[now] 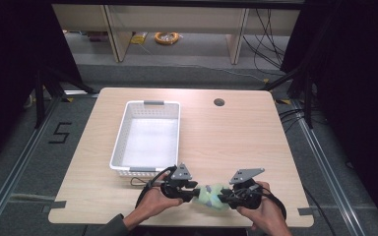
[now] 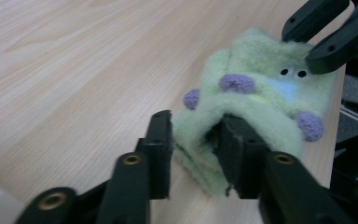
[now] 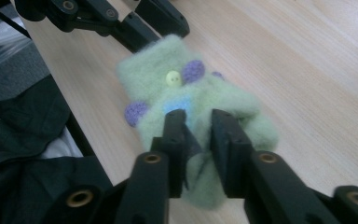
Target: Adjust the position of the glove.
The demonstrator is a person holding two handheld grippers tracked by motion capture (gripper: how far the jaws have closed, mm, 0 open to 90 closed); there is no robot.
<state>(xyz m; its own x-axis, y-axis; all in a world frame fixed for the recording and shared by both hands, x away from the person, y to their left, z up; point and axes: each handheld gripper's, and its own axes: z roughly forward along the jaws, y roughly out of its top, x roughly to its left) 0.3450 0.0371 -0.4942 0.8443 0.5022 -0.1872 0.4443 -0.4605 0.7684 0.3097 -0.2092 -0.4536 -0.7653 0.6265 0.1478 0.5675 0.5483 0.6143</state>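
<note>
Green plush mitten lies on the table near its 6 o'clock edge, between both grippers. Left gripper: jaws spread, one jaw tucked inside the mitten's open fold, the other outside on the bare wood; no pinch. Right gripper: jaws part-spread astride the mitten's other end; can't tell whether the pads press it. White basket sits at 11 o'clock from the mitten.

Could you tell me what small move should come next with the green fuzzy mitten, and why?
Probably draw both grippers back off the mitten. The left hand-held gripper and right hand-held gripper stand slightly parted at opposite ends of it, and it lies folded flat on the table near the basket.
</note>
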